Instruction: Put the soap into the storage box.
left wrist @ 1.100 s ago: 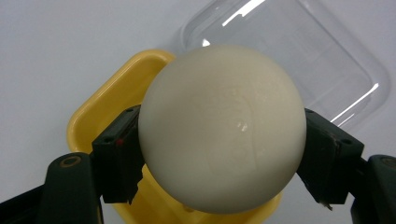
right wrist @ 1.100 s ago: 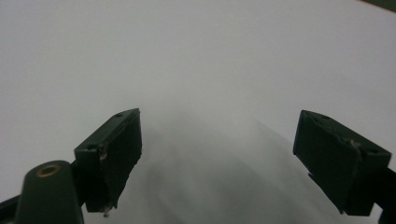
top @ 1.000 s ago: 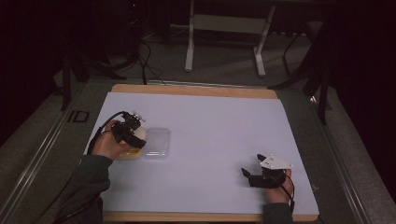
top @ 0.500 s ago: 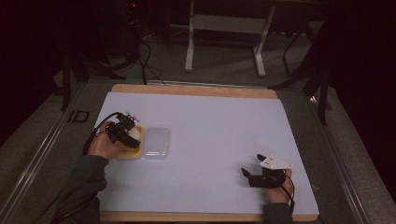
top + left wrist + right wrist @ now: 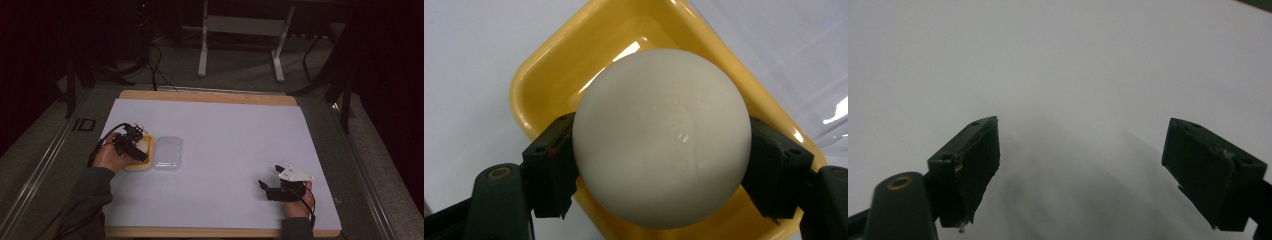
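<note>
In my left claw view, a white ball [image 5: 661,137] sits dead centre of the frame, right between the two black jaws, and my left claw [image 5: 661,170] pinches it from both sides, each pad pressed against the ball's flank. Behind and below the ball lies a yellow tray [image 5: 549,65], running from the upper middle down to the lower right; whether the ball touches the tray's floor I cannot tell. In the high view my left claw [image 5: 136,148] sits at the left of the white worktop [image 5: 240,135], over the yellow tray [image 5: 135,165], and a clear lid [image 5: 168,154] lies flat just beside the tray on its right. At the lower right of that view my right claw [image 5: 262,185] rests low on the worktop; in the right claw view its jaws are spread wide over bare white surface, gripping nothing.
</note>
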Tool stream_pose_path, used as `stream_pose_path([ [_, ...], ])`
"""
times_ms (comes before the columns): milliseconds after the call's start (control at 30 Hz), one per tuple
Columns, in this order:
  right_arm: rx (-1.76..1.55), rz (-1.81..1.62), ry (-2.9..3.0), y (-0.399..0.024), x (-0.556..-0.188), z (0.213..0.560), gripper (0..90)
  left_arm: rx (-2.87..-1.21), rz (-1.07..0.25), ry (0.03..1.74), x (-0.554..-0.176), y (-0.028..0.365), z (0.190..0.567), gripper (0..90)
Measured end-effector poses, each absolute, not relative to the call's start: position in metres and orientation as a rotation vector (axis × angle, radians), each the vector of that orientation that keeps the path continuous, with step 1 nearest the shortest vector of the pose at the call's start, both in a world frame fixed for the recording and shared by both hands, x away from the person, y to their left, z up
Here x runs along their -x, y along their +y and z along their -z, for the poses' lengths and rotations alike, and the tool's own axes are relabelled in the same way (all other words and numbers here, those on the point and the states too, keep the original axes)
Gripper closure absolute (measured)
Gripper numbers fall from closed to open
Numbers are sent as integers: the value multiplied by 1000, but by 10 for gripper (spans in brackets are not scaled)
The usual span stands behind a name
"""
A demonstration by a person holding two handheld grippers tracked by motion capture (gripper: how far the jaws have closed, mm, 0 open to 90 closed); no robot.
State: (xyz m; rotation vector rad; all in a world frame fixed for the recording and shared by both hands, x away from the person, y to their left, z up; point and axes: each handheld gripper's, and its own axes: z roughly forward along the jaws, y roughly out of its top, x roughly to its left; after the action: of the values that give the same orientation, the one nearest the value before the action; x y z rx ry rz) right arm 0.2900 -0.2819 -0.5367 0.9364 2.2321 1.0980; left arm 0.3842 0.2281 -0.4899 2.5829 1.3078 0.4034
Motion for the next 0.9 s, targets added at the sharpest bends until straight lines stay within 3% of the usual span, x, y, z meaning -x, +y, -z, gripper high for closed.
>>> stream_pose_path([
  [367, -935, -1095, 2234, -281, -290, 537, 153, -2645, -362, 1257, -388, 227, 497, 242],
  [900, -938, -1095, 2235, -281, -290, 537, 153, -2608, -344, 1203, -383, 234, 498, 224],
])
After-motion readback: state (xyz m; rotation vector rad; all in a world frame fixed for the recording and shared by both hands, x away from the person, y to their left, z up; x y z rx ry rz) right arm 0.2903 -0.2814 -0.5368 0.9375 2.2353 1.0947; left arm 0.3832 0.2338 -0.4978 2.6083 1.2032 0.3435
